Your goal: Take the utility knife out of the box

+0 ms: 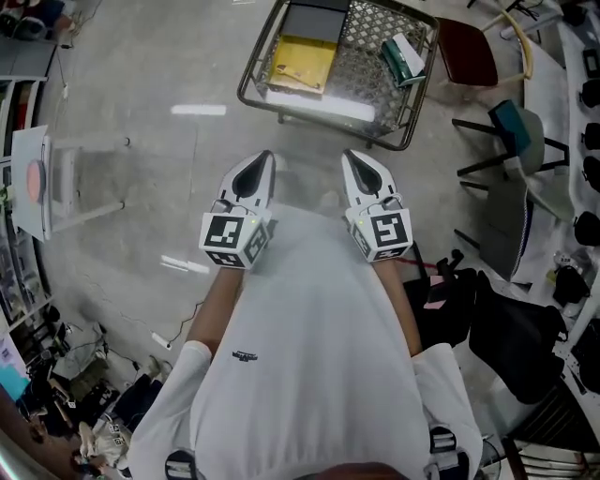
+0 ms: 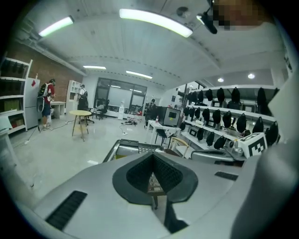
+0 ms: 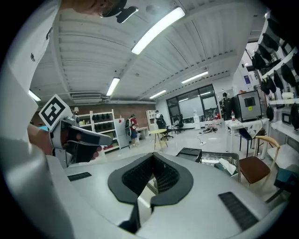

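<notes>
A wire mesh basket point(image 1: 246, 90) stands on the floor ahead of me; it also shows in the left gripper view point(image 2: 122, 150) and the right gripper view point(image 3: 225, 160). In it lie a dark grey box point(image 1: 316, 21), a yellow pack point(image 1: 302, 62) and a green and white carton point(image 1: 403, 58). No utility knife can be made out. My left gripper point(image 1: 262, 157) and right gripper point(image 1: 351, 156) are held side by side near my chest, short of the basket. Both point forward with jaws together and nothing between them point(image 2: 152, 155) point(image 3: 152, 157).
A dark red chair point(image 1: 469, 52) and a teal chair point(image 1: 521, 127) stand right of the basket. Black bags point(image 1: 506, 337) lie at lower right. A clear stand point(image 1: 56, 178) is at the left. Far off are a round table point(image 2: 80, 113) and standing people point(image 2: 46, 95).
</notes>
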### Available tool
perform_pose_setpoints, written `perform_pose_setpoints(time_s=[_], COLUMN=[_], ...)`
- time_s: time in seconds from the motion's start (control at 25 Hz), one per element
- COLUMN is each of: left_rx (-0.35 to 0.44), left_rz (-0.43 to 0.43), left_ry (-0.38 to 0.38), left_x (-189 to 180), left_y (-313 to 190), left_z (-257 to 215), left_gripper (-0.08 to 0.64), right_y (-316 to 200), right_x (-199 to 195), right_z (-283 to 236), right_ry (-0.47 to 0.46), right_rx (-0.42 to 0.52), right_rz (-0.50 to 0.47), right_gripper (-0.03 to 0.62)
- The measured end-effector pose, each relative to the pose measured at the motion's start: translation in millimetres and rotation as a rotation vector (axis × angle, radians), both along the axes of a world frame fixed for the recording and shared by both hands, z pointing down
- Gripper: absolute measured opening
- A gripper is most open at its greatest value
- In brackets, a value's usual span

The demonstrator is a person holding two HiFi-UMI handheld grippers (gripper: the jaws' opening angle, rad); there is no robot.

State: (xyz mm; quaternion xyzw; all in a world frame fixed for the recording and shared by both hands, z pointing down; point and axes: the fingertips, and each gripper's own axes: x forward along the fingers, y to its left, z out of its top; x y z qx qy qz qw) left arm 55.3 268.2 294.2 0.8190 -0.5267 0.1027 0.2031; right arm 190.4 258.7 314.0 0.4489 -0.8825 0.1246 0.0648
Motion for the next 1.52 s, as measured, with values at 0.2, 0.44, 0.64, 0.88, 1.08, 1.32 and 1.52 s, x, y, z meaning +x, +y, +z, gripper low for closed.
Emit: perform_pose_setpoints(time_s=[0.2,0.44,0.64,0.88,1.08,1.32,1.52], left_rx=[-0.066,-0.071,-0.102,-0.059,-0.089,-0.126,-0.164], left_rz=[0.02,0.018,0.084,0.126,0.15,0.099,0.057], left_ry=[0.011,0.067,0.085,0.085,0.104,0.118,0.093], left_x=[-3,-30,-60,-111,-132,-138,-132], left_y=[-20,-75,-130,-193,-225,-245,-248], left_z=[22,28,22,12,24,31,41], left_gripper=[0.0,-0.001,0.0,0.0,-0.001,0.0,0.0], right_y=[-25,-75,-129,-193,-229,-252,-255], right_x=[-2,-34,-74,-126,-139,-149,-152], right_z=[9,11,4,8,19,39,61], right_ry=[-0.002,0.092,0.099,0.17,0.204,0.258,0.278], right_rx=[-0.025,-0.037,-0.058,-0.057,-0.092,-0.128,-0.173], right_rz=[0.003,-0.036,-0.054,-0.079,-0.066,-0.157,-0.243], right_gripper=[-0.005,-0.005,-0.005,-0.004,-0.003,-0.002,0.028])
